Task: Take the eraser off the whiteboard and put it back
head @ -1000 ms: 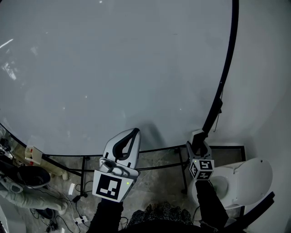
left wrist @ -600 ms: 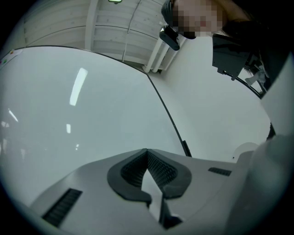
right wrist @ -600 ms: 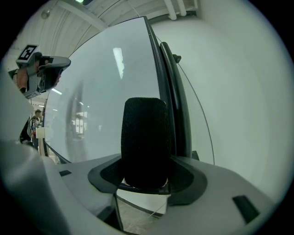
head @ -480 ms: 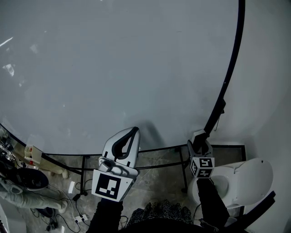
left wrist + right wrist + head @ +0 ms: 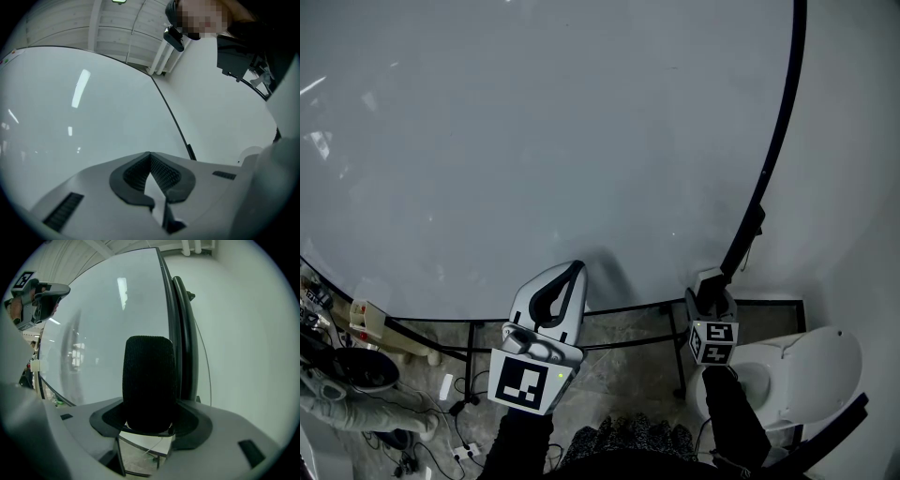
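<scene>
The whiteboard (image 5: 534, 141) fills the head view, and its black frame (image 5: 778, 131) curves down the right side. My right gripper (image 5: 710, 292) is near the board's lower right corner. It is shut on the black felt eraser (image 5: 149, 383), which stands upright between its jaws just in front of the frame (image 5: 180, 333). I cannot tell whether the eraser touches the board. My left gripper (image 5: 577, 270) hovers before the board's lower edge. Its jaws are shut with nothing between them, and their dark pads (image 5: 164, 173) meet at the tip.
A white wall (image 5: 853, 187) lies right of the board. The board's black stand bars (image 5: 628, 309) run under its lower edge. A white rounded object (image 5: 802, 375) sits at the lower right. Cables and small clutter (image 5: 356, 366) lie on the stone floor at the lower left.
The right gripper has rolled slightly with the eraser still in its jaws. The left gripper has stayed where it was.
</scene>
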`<state>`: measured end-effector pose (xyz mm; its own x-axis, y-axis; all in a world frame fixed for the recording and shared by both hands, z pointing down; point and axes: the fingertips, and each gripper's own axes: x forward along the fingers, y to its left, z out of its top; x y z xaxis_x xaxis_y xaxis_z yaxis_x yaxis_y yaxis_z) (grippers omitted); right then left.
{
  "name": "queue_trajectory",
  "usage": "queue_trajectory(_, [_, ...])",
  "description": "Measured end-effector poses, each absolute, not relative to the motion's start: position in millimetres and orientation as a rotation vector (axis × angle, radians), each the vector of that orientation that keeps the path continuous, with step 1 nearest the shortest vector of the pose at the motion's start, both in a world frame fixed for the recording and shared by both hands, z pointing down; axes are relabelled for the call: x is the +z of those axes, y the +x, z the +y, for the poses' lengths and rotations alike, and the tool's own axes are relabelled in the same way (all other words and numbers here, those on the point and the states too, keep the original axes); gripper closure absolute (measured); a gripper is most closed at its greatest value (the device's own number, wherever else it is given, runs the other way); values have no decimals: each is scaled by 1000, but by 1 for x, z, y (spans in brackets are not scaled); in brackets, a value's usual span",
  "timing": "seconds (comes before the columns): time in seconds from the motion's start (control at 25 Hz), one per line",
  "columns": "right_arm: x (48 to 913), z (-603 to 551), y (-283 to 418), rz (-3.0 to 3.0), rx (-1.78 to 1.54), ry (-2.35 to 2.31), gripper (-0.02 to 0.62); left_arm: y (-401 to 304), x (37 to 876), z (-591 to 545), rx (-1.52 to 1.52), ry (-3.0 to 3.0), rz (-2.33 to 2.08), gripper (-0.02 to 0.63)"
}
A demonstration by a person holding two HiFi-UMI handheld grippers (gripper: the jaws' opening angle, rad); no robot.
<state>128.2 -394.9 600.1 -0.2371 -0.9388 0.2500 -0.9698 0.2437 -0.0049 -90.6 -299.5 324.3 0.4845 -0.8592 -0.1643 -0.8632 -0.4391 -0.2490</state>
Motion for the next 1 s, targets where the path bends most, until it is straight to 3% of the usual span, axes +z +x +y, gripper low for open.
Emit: queue_trajectory(1.0, [608, -380, 129, -2322, 301, 1728, 318, -90, 322, -297, 67, -2491, 1411, 600])
